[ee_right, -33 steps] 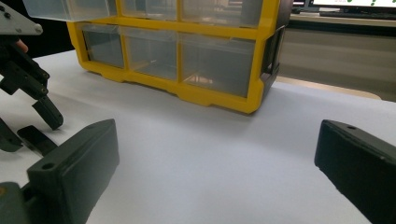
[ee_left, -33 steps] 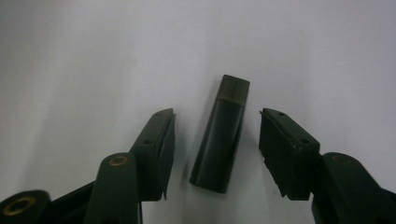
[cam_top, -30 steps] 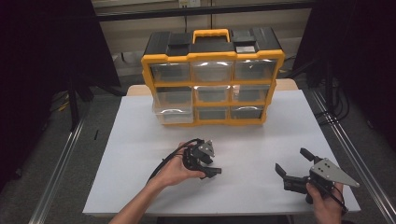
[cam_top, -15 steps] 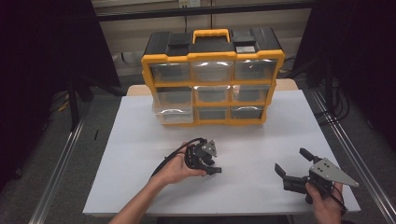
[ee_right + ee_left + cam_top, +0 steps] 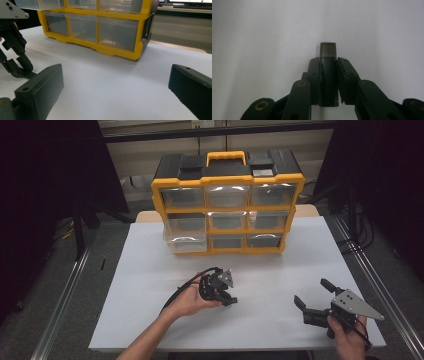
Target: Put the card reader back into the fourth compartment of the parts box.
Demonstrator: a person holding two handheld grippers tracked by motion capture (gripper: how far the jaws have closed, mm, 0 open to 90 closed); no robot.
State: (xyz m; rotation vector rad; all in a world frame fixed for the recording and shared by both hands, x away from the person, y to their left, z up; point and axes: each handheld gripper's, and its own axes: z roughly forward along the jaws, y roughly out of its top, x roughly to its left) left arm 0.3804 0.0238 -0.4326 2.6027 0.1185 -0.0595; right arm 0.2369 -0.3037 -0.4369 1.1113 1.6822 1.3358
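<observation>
A: Small dark rectangular plastic piece, where?
B: Pinched in left tool, jaws just closed on it, low over white counter.
A: Right tool?
B: Jaws wide apart, nothing held, near yellow-and-black plastic drawer cabinet.

Dim, soft overhead light — close views blurred.

the high view looks down and forward at the yellow drawer cabinet. the right gripper view sits low and near, facing that cabinet. the left gripper view stares close at the white tabletop before it.
</observation>
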